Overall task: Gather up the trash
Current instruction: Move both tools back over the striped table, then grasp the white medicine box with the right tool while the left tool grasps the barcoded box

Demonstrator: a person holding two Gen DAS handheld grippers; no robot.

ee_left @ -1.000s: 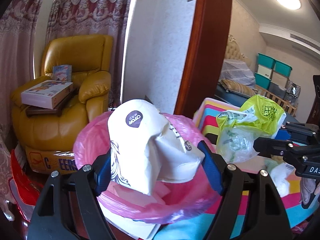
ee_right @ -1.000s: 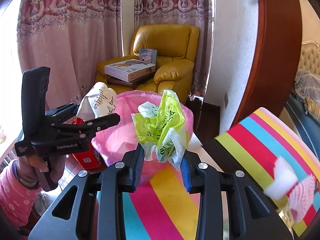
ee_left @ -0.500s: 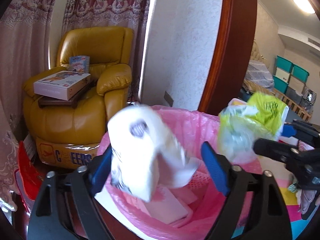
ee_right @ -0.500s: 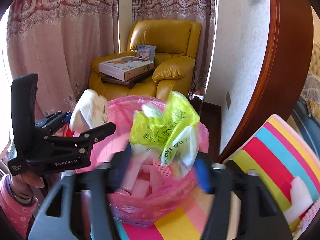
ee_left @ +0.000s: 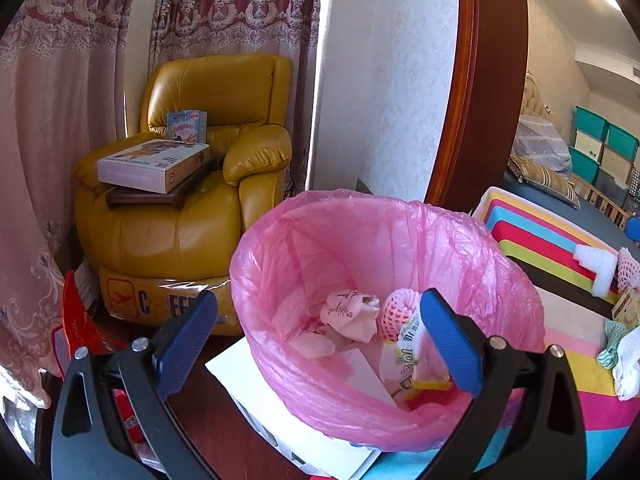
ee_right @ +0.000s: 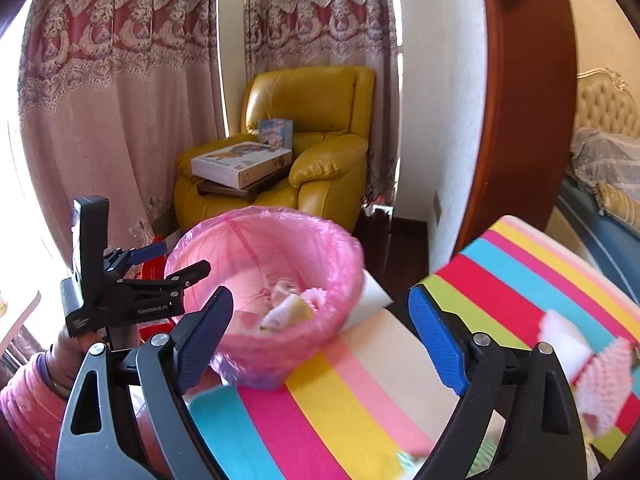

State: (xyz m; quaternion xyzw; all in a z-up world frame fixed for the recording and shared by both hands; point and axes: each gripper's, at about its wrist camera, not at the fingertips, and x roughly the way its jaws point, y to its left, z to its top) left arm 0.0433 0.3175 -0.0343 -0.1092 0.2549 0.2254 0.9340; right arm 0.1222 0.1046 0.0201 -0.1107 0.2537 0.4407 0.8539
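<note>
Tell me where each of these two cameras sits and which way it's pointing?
Left wrist view: sits on the left gripper, looking down into the pink-lined bin; only its own open blue-padded fingers show.
Right wrist view: sits on the right gripper, above the striped mat, facing the bin; its open fingers, the left gripper and the person's pink-sleeved hand show.
Both share the bin, yellow armchair and curtains.

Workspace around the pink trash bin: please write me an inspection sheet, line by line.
Surface: striped mat, mostly bare near the bin.
Job's things: pink-lined bin holds crumpled white bag, yellow-green bag, pink foam net.
Clutter: white foam piece, pink net, white cloth on the mat.
Grippers: left gripper open, empty; right gripper open, empty.
Cables: nothing seen.
Surroundings: yellow armchair with boxes, curtains.
</note>
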